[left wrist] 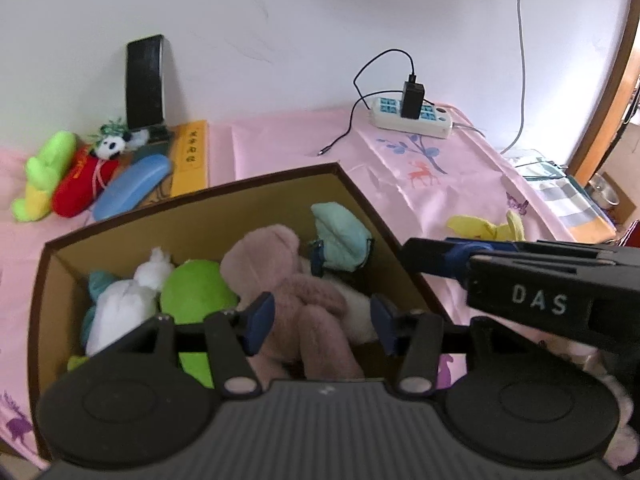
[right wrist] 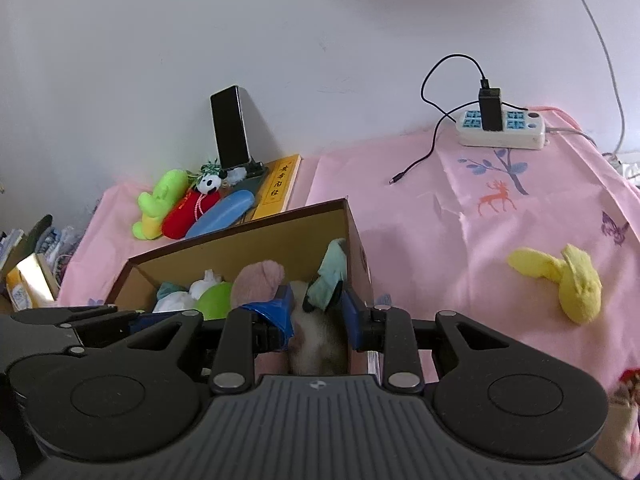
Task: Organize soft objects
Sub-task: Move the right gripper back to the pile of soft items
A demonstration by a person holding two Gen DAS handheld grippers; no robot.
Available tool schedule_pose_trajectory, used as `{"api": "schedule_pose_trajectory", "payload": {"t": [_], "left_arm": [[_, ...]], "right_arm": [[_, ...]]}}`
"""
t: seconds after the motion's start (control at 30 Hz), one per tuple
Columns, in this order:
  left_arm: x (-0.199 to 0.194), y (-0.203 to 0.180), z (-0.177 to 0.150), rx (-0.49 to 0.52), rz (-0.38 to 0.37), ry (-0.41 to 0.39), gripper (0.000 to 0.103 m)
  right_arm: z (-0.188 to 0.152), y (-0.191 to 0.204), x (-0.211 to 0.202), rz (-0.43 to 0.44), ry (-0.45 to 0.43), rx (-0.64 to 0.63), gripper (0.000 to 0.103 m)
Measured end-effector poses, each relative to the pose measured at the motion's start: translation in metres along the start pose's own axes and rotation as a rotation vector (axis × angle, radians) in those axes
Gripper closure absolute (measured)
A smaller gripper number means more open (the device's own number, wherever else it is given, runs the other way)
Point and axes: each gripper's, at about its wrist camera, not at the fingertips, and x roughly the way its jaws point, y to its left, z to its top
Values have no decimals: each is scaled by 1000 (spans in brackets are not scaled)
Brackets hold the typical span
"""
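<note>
L hand-held gripper (left wrist: 322,322) released over pink plush (left wrist: 296,280) in box (left wrist: 280,184), R hand-held gripper (right wrist: 320,316) grasping white plush (right wrist: 316,340)

We read only one clear marking: the white capitals "DAS" on the side of the right tool (left wrist: 536,280), the black body that crosses the left wrist view. The yellow book (right wrist: 280,186) by the wall carries a column of dark characters on its spine, too small for us to make out. The red plush (left wrist: 80,184) bears small yellow lettering we cannot read.
</note>
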Motion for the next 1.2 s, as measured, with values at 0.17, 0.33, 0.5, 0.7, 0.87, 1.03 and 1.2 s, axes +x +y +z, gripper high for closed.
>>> {"api": "schedule_pose_trajectory", "payload": {"t": [0.17,0.33,0.5,0.7,0.87,1.03,1.2], "left_arm": [[-15,-19,-12,1,58,-19,51],[-25,-42,-24,20,104,-22,50],[-29,-66,-37,42,134,-18,50],[-28,-89,-52,51,124,23,50],[-24,-105,-63,58,132,51,49],[-18,-124,-80,73,115,86,49],[-8,-142,-98,73,70,136,49]], "right_arm": [[-11,-4,-21,1,-25,-1,92],[-24,-9,-39,6,-21,-15,92],[-37,-19,-53,-10,-25,-20,91],[-50,-31,-66,-16,-17,-34,91],[-60,-40,-74,-10,-19,-52,91],[-77,-53,-81,-5,-1,-54,91],[-94,-70,-87,-12,34,-51,91]]}}
